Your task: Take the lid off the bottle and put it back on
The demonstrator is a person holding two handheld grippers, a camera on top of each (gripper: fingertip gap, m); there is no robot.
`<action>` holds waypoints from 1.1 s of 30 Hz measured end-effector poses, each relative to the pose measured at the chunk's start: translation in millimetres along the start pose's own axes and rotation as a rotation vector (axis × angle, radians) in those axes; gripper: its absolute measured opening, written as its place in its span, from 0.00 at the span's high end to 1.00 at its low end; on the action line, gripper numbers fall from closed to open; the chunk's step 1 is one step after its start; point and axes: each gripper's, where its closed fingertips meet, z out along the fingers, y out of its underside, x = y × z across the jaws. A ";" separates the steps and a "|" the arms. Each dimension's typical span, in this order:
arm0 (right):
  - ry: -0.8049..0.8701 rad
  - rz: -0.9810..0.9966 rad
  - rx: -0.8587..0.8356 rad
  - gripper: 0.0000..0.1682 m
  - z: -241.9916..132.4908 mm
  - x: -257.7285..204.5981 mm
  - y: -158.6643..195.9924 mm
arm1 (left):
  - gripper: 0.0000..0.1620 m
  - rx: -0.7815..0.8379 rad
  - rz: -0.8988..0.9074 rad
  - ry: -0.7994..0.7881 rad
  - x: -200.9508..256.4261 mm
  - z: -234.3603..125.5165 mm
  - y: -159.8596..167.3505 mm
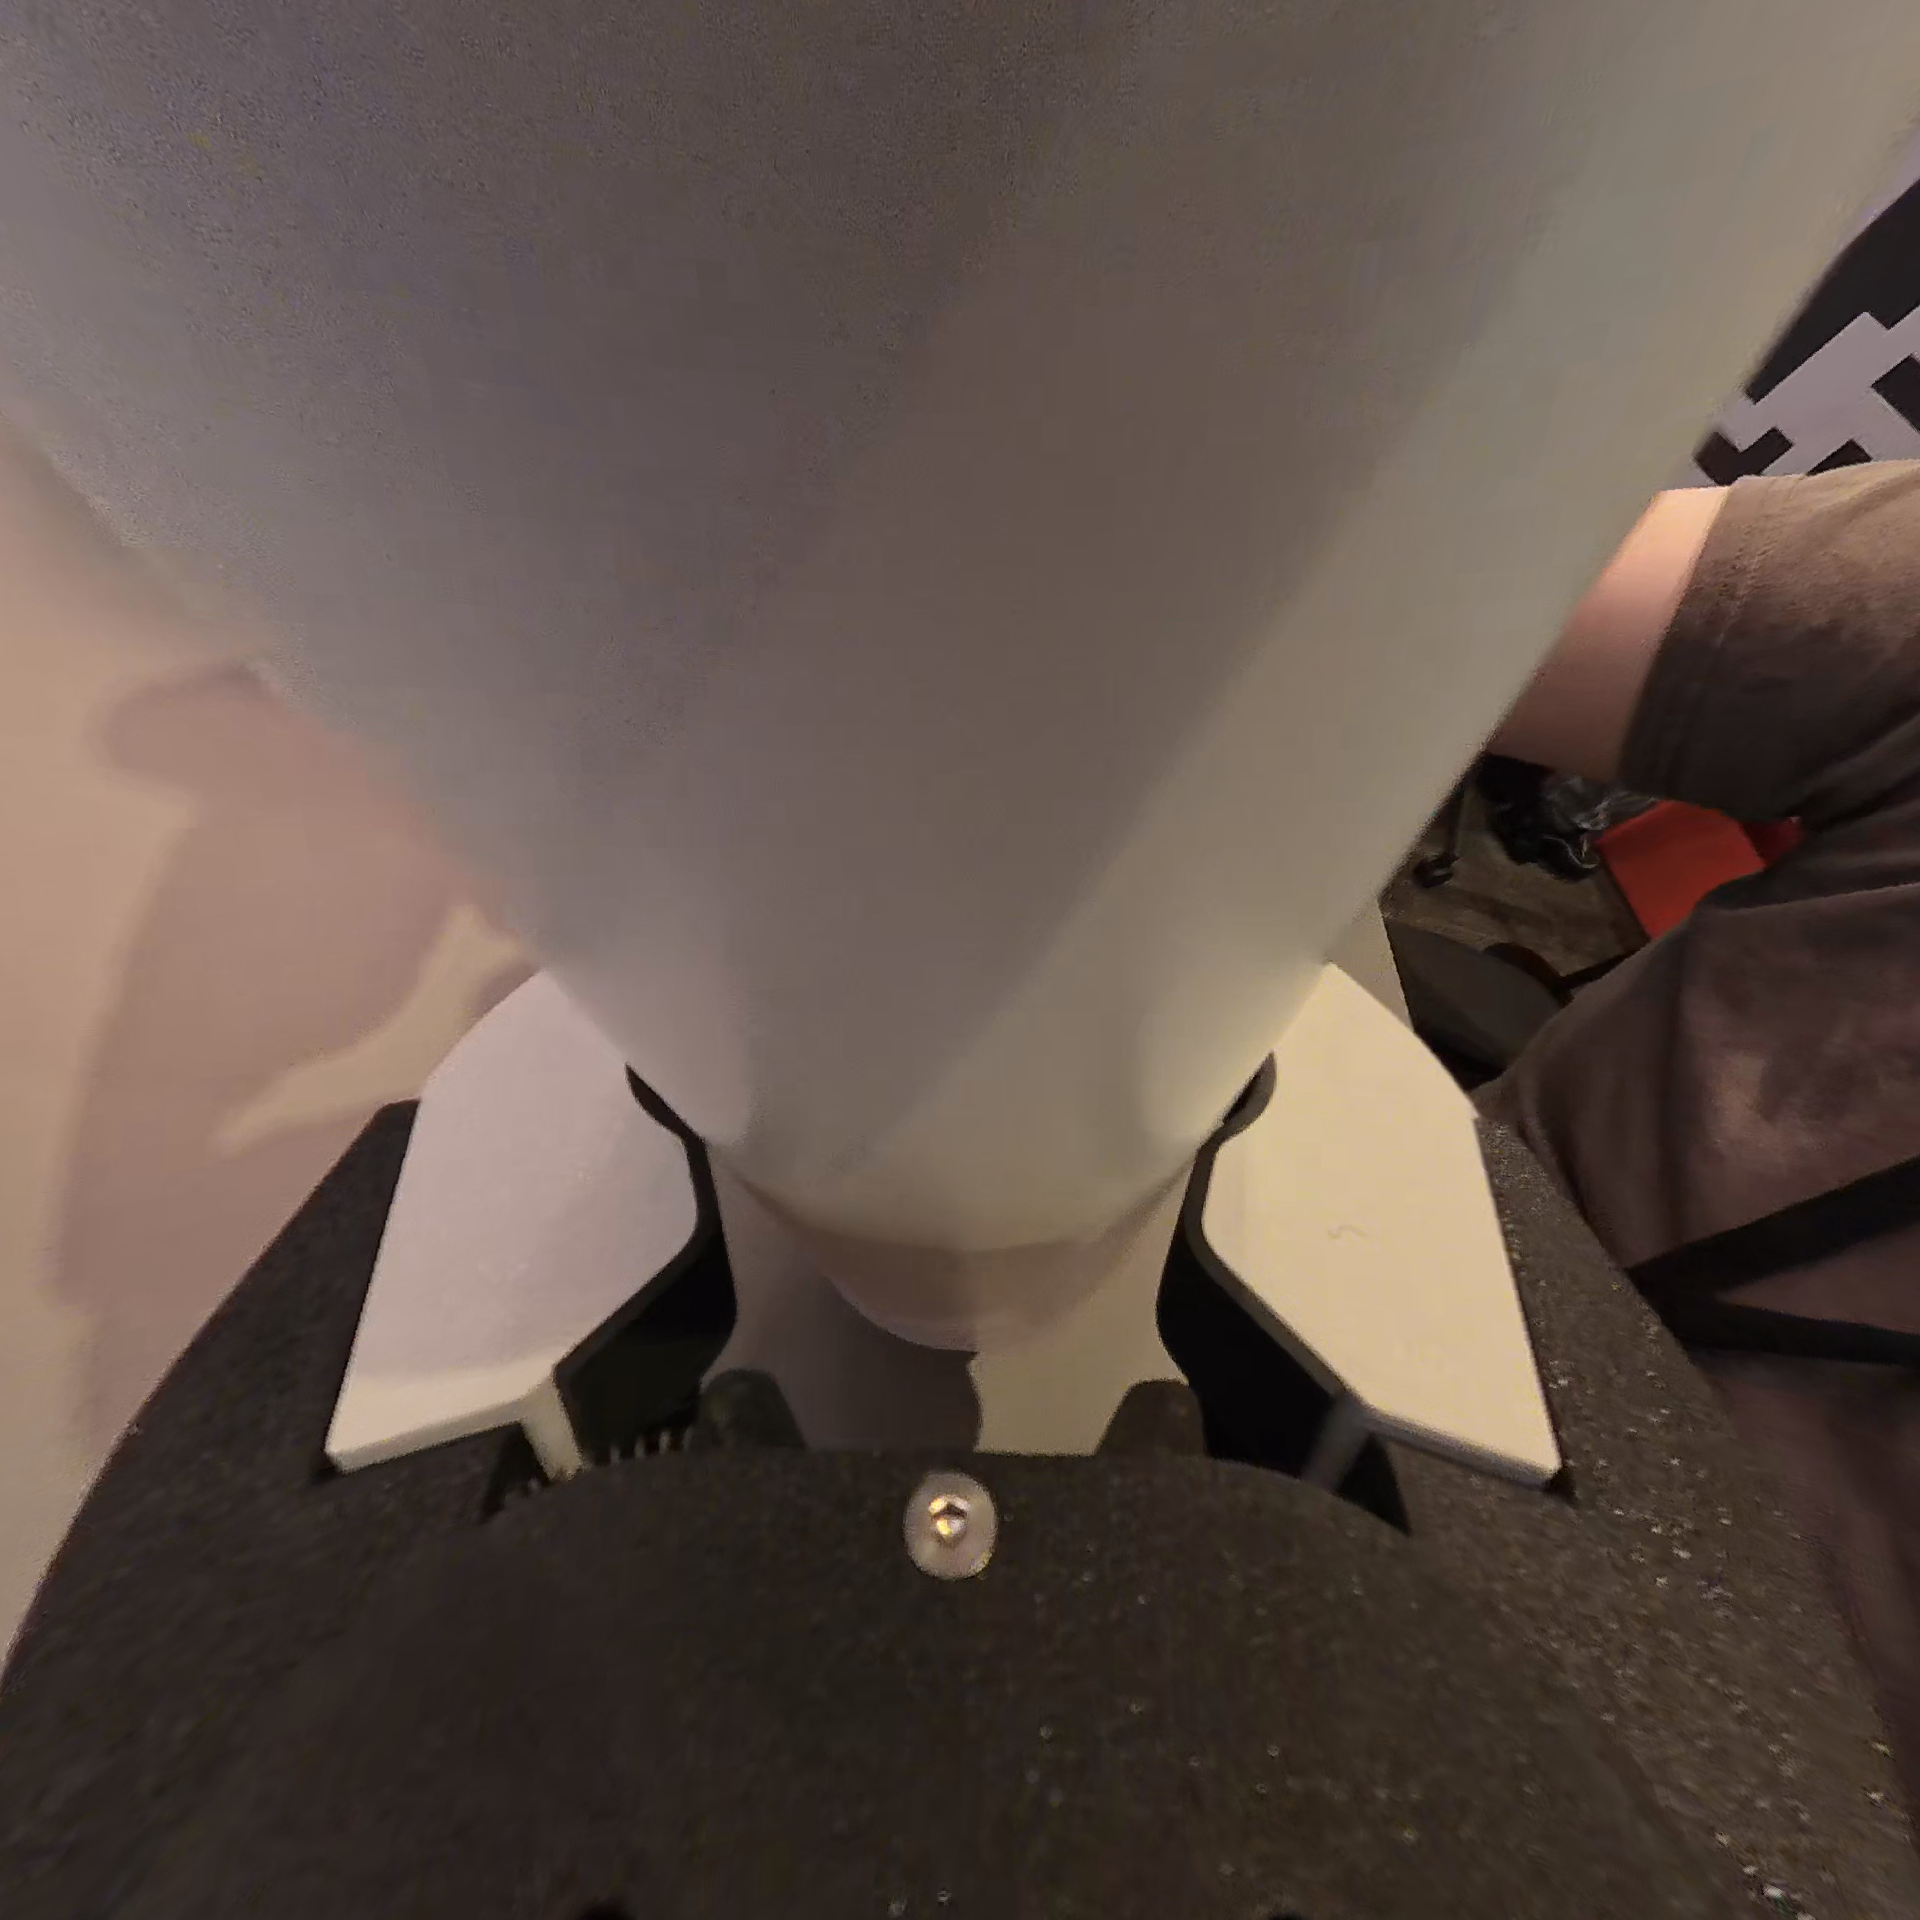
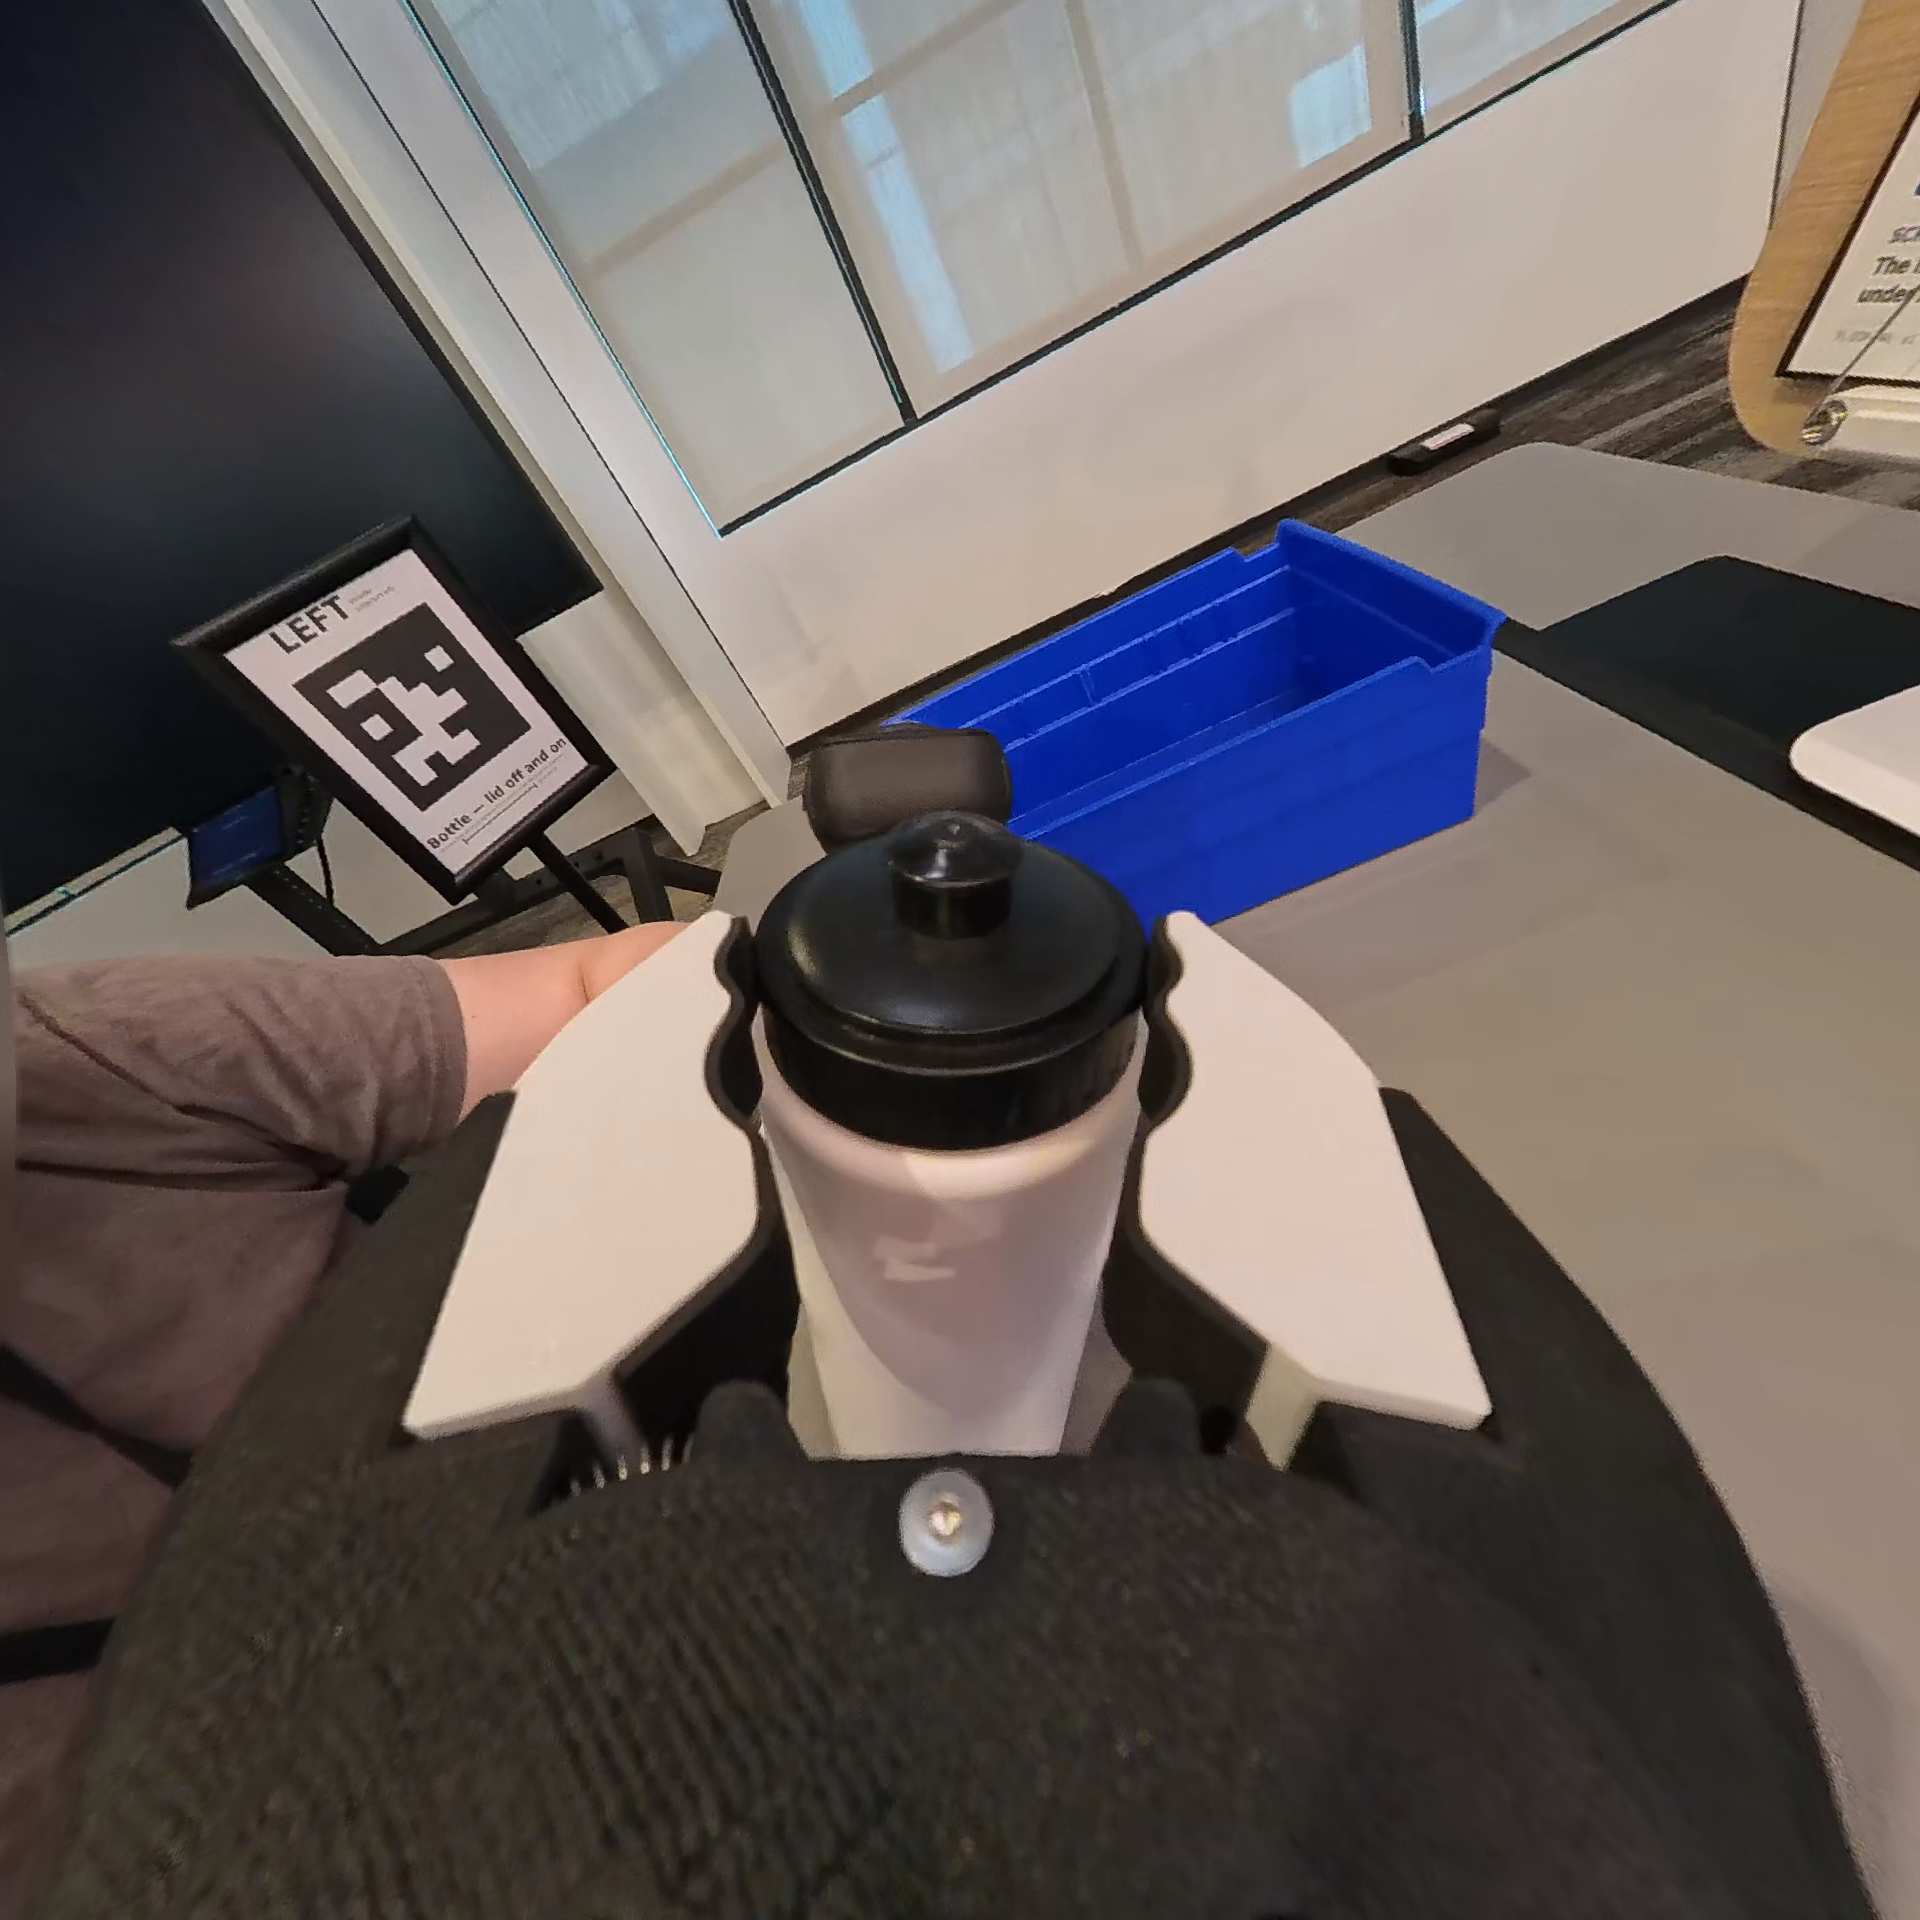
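Note:
A white bottle [image 1: 883, 520] fills the left wrist view, very close and blurred. My left gripper [image 1: 940, 997] is shut on its body, with the white fingers [image 1: 540, 1195] pressed against both sides. In the right wrist view the same bottle [image 2: 945, 1247] runs out between my right gripper's fingers, and its black lid [image 2: 935, 997] with a spout knob sits on top. My right gripper [image 2: 951, 935] is shut on the lid, its black pads [image 2: 732, 997] against the lid's rim on both sides. The left gripper does not show in the right wrist view.
A grey table [image 2: 1558, 1039] lies below, with a blue plastic bin [image 2: 1247, 727] at its far edge. A framed marker sign [image 2: 405, 717] stands on a stand at the left. A person's sleeved arm [image 2: 260, 1091] is at the left; it also shows in the left wrist view [image 1: 1766, 675].

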 end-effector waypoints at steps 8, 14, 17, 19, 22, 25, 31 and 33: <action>-0.038 -0.061 0.029 0.56 0.4 -5.8 -3.1 | 0.22 0.211 0.068 -0.041 -11.9 0.9 -18.3; -0.127 -0.004 0.099 0.56 -1.3 -9.0 -8.5 | 0.34 0.278 0.091 0.055 4.9 4.2 -28.7; -0.126 0.008 0.088 0.56 -3.6 -6.5 -7.6 | 0.35 0.273 0.062 0.074 6.2 4.1 -28.9; -0.127 0.033 0.085 0.56 -5.1 -4.5 -7.6 | 0.36 0.252 0.041 0.094 7.7 4.2 -27.1; -0.097 0.057 0.063 0.53 -5.4 2.4 -4.5 | 0.36 0.221 -0.023 0.114 8.6 3.3 -26.4; -0.048 0.052 0.004 0.55 -5.4 10.3 3.9 | 0.36 0.176 -0.071 0.109 6.7 5.9 -19.6; -0.013 0.082 -0.003 0.55 -3.7 15.5 5.8 | 0.36 0.144 -0.112 0.119 6.2 6.8 -16.8; 0.011 0.074 -0.022 0.55 -1.9 16.4 8.1 | 0.37 0.129 -0.118 0.115 5.0 9.4 -14.5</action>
